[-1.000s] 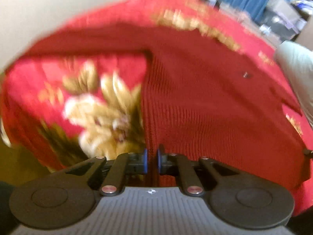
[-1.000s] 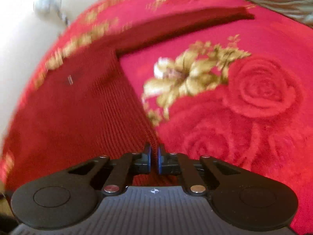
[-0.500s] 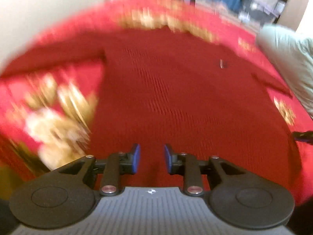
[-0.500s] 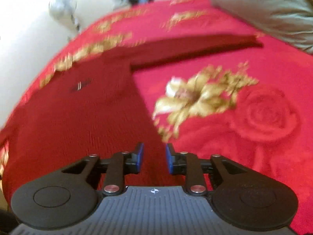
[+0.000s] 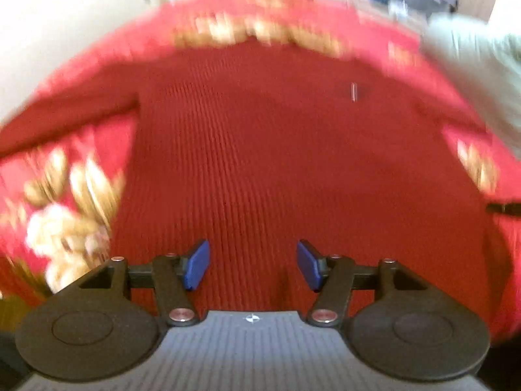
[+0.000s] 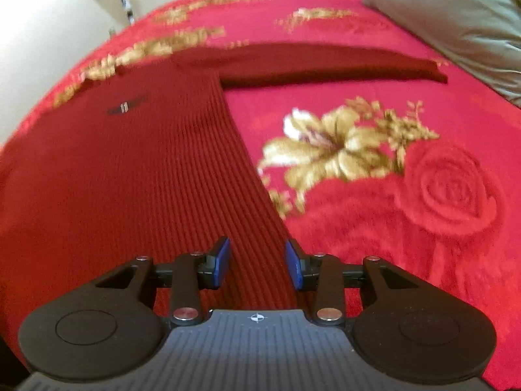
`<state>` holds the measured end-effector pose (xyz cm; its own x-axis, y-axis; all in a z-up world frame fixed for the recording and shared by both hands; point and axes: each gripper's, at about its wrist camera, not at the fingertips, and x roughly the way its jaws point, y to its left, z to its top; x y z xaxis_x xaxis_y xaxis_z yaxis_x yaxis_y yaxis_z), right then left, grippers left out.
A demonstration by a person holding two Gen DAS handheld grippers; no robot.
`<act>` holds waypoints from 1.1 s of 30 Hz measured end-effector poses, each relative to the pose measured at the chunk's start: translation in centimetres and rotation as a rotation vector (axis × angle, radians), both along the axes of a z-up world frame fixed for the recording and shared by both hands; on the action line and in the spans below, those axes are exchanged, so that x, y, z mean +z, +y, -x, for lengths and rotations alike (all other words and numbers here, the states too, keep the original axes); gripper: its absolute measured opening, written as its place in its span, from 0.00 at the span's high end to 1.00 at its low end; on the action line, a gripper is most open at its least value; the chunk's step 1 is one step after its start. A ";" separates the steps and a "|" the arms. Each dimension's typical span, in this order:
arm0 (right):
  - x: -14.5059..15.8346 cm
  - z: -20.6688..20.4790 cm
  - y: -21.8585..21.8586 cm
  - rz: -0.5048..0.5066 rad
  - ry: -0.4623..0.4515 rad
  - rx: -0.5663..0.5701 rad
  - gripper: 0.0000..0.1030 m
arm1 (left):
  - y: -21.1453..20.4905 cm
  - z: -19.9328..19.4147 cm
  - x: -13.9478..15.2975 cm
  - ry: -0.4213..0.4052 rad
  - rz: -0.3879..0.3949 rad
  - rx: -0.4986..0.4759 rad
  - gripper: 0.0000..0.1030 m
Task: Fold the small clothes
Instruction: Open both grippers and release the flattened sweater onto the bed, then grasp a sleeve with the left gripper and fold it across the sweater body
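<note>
Both tools are hovering released over the hem: the left tool (image 5: 252, 265) and the right tool (image 6: 257, 264) have just been opening their blue pads, with nothing pinched between them. Judging from that, the spreading step is ending, and the next grip should take the whole edge thickness before folding. One dark red ribbed sweater (image 6: 130, 169) is lying flat on the bed's red floral blanket (image 6: 407, 202), its two sleeves stretching out sideways. Farther off, one pale pillow (image 6: 456, 22) is resting by the right sleeve's cuff.
</note>
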<state>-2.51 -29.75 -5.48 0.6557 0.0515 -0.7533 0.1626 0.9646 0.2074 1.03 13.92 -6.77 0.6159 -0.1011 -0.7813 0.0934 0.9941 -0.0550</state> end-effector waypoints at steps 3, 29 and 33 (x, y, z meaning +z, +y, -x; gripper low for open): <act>0.7 -0.4 0.0 0.029 -0.026 -0.023 0.62 | -0.2 -0.8 3.1 -0.160 -0.016 0.021 0.37; 1.9 0.0 -0.4 0.082 -0.063 -0.053 0.61 | 16.2 -16.3 6.6 -0.163 0.062 0.444 0.57; 1.7 -0.3 0.0 0.064 -0.066 -0.036 0.61 | 20.1 -15.6 6.7 -0.155 0.112 0.536 0.58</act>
<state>-2.23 -29.80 -3.74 0.7047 -0.0200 -0.7093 0.1853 0.9701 0.1568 16.59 34.06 -0.06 0.7103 0.1799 -0.6805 -0.4073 0.8935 -0.1890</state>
